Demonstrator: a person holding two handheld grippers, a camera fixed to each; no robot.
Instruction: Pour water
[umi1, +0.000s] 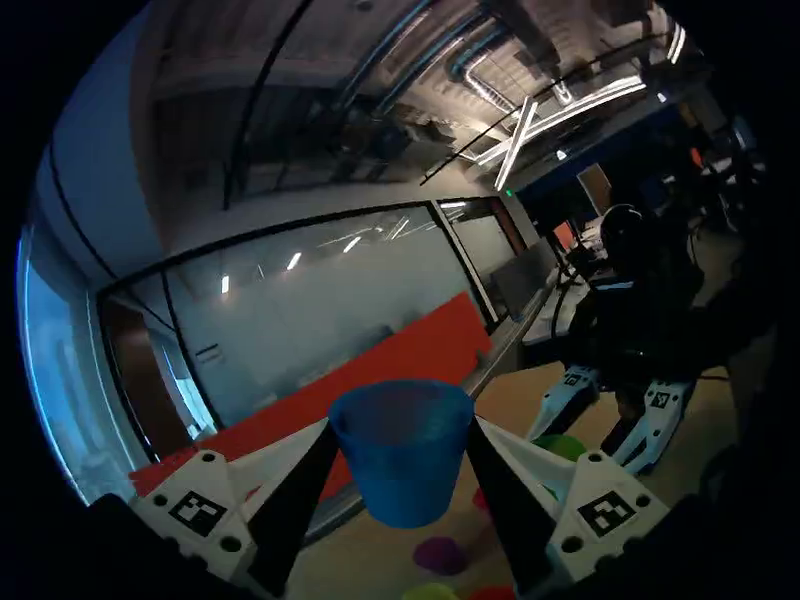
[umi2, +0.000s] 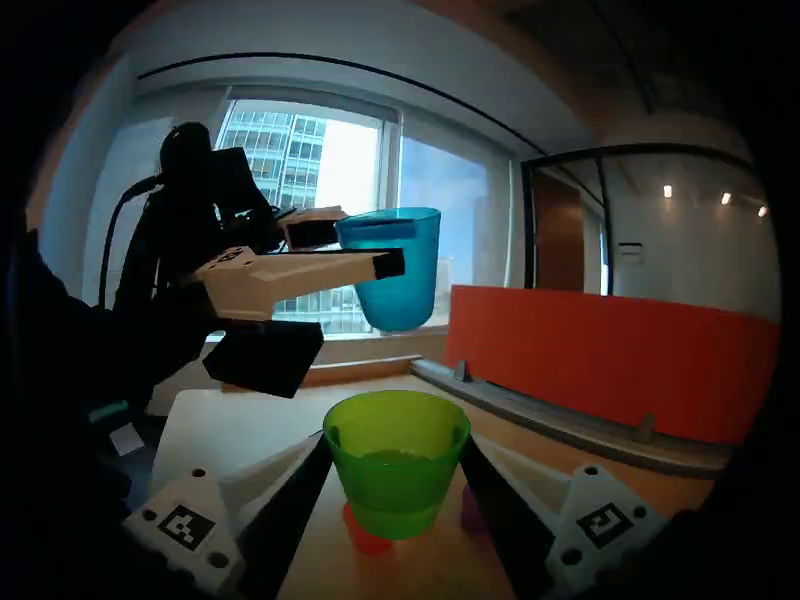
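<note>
A blue cup (umi1: 402, 465) stands upright between the fingers of my left gripper (umi1: 402, 440), which is shut on it. In the right gripper view, that left gripper (umi2: 375, 245) holds the blue cup (umi2: 392, 265) up in the air, above and just behind the green cup. The translucent green cup (umi2: 397, 475) is upright in my right gripper (umi2: 397, 450), whose fingers press its sides. Its lower part looks darker, perhaps liquid. In the left gripper view, the right gripper (umi1: 590, 440) and the green cup (umi1: 560, 445) sit lower right, with a person's dark arm behind.
A light wooden table (umi2: 240, 430) lies under both cups. On it are small coloured pieces: a purple one (umi1: 440, 553) and a red one (umi2: 365, 540). An orange divider panel (umi2: 620, 360) runs along the table's far side. Big windows (umi2: 330, 170) are behind.
</note>
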